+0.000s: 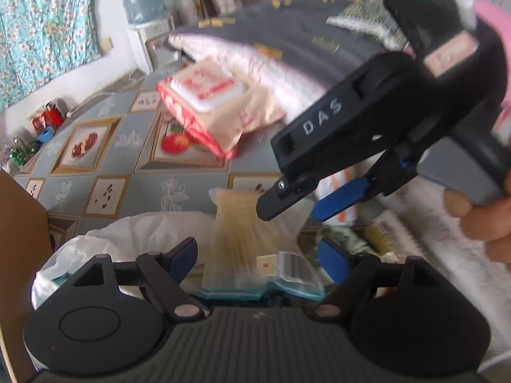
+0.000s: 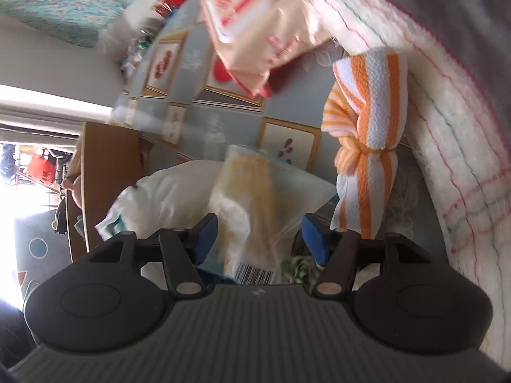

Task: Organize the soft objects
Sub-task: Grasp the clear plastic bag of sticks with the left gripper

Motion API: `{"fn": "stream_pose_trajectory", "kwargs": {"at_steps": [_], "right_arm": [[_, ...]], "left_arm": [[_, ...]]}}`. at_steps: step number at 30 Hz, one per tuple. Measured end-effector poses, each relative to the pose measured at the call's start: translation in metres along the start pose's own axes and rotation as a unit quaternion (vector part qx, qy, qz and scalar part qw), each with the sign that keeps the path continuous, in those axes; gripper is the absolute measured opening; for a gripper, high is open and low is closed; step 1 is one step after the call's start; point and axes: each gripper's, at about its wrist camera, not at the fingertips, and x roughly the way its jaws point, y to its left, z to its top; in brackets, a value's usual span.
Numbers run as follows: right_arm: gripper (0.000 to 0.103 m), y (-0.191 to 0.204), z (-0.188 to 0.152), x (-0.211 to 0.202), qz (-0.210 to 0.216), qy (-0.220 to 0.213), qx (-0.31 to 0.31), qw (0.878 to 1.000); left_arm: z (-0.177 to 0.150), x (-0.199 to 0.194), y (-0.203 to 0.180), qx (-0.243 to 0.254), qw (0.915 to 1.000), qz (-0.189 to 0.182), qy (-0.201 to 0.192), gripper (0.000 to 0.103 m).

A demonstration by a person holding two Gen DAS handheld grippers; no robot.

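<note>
A clear packet (image 1: 236, 233) with pale yellow contents and a barcode lies on a white plastic bag (image 1: 127, 233), blurred by motion. My left gripper (image 1: 258, 255) hangs over it, blue pads wide apart on either side and not pressing. A hand holds my right gripper (image 1: 297, 207), which comes in from the upper right with its tips at the packet's far end. In the right wrist view the packet (image 2: 246, 185) lies lengthwise between the right gripper (image 2: 260, 239) pads, which stand apart from it. A knotted orange-and-white striped towel (image 2: 367, 146) lies just right of it.
A beige-and-red wipes pack (image 1: 207, 102) rests farther back on the patterned tablecloth (image 1: 127, 159). A white fluffy blanket (image 2: 447, 127) and a grey cloth (image 1: 287, 22) fill the right side. A brown cardboard panel (image 1: 19, 223) stands at the left beside the white bag (image 2: 166, 198).
</note>
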Motion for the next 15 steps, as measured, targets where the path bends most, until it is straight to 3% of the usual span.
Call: {"fn": "stream_pose_trajectory", "kwargs": {"at_steps": [12, 14, 15], "right_arm": [[0.072, 0.007, 0.021, 0.034, 0.006, 0.027, 0.021, 0.999], [0.072, 0.008, 0.022, 0.036, 0.010, 0.025, 0.025, 0.999], [0.072, 0.008, 0.022, 0.037, 0.012, 0.024, 0.024, 0.999]], "left_arm": [[0.013, 0.052, 0.000, 0.015, 0.9984, 0.010, 0.055, 0.083], [0.014, 0.057, -0.002, 0.019, 0.9981, 0.018, 0.056, 0.080], [0.014, 0.058, -0.002, 0.017, 0.9981, 0.017, 0.057, 0.071]]}}
